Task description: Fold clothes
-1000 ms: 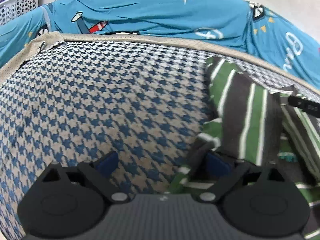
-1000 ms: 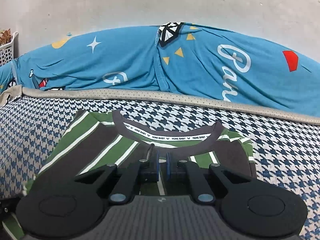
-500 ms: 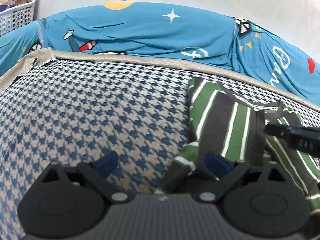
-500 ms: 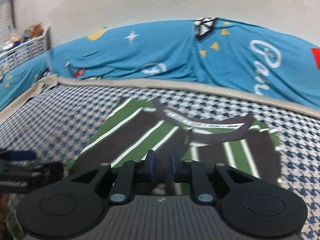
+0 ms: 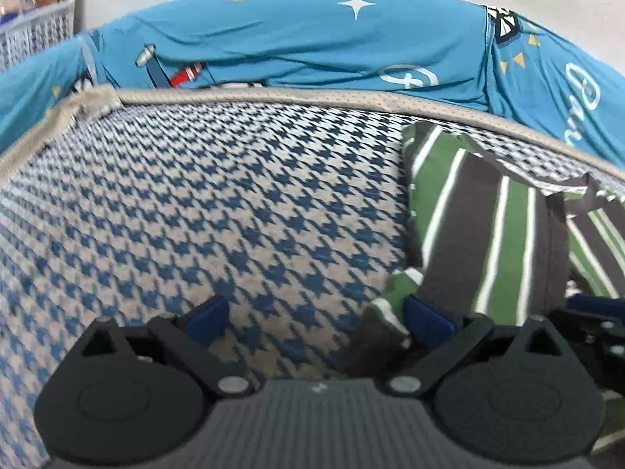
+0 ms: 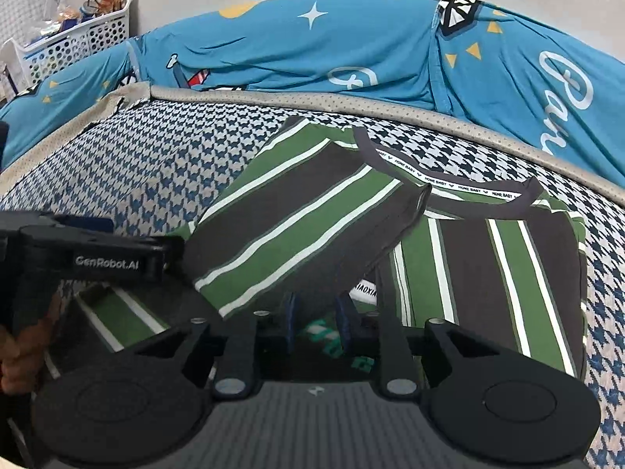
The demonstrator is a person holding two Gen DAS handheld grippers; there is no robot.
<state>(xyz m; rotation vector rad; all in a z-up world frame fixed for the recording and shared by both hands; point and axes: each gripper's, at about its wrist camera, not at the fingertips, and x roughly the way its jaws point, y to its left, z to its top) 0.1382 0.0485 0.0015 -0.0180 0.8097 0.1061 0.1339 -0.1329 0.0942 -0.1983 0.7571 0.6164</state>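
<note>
A houndstooth mattress (image 6: 156, 164) fills both views, a blue sheet (image 6: 312, 54) behind. The striped shirt (image 6: 488, 258) lies mid-frame — sleeve folded over. Left gripper (image 5: 316, 318) wide, shirt edge at one pad; right gripper (image 6: 315, 322) opening, narrow, above fabric. White basket (image 6: 74, 43) upper left. Writing: "GenRobot.AI", "HONE BABY".

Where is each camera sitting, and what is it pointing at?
Left wrist: sits on the left gripper, facing down over the houndstooth cover; its wide-open jaws and the right gripper's edge show.
Right wrist: sits on the right gripper, looking down at the striped shirt; its jaws are opening with nothing pinched, and the left gripper and a hand show.
Both share the shirt, cover, blue bedding and white basket.
</note>
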